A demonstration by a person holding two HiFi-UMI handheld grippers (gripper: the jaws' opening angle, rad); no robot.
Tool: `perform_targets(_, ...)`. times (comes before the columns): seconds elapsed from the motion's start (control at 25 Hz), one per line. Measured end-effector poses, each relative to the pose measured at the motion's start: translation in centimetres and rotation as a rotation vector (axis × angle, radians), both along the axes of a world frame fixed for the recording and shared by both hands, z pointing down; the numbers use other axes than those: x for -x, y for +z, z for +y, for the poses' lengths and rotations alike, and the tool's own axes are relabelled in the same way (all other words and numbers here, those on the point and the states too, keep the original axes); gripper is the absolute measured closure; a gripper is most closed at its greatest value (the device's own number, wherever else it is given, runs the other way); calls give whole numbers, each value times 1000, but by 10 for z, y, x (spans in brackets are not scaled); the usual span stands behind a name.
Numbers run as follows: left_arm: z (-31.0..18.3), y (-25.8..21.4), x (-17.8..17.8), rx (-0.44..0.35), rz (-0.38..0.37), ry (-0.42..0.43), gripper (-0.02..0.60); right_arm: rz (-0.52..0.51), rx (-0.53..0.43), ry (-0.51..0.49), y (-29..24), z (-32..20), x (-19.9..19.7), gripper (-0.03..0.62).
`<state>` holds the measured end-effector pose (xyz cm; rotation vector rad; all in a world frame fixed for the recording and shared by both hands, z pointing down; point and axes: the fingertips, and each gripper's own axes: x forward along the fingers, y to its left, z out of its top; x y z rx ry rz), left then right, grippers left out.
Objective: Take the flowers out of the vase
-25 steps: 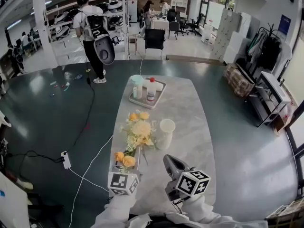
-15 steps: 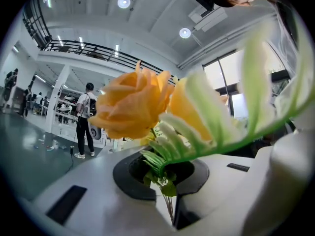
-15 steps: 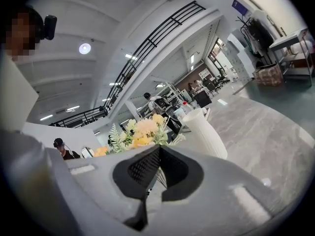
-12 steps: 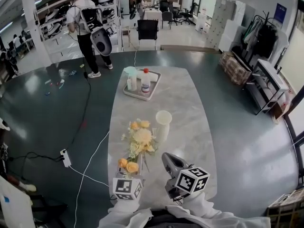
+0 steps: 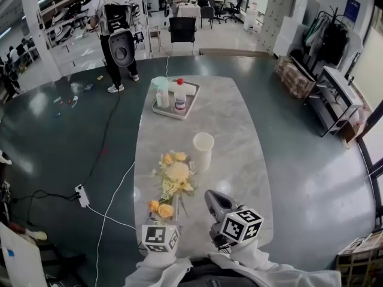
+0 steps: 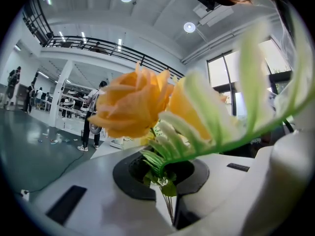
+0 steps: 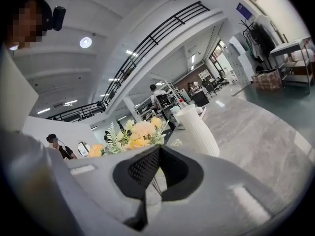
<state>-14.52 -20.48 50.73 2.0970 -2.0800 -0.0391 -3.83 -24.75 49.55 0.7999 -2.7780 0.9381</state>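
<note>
I have the flowers (image 5: 175, 177) out of the vase (image 5: 203, 150), over the near table (image 5: 239, 124). The left tool (image 6: 165, 183) is clenched on their stems. Only the right tool's (image 7: 156, 182) own view shows it pinching thin stems. The empty vase stands just beyond, and a tray (image 5: 192, 98) sits far off.

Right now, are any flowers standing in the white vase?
No, in the head view the vase shows a bare mouth and the flowers are beside it.
</note>
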Motion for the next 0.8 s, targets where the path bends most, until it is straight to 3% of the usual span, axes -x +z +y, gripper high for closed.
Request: perform_targets(0.8, 5, 9, 7, 23, 12, -23, 541, -13, 28, -13, 5, -1, 1, 595)
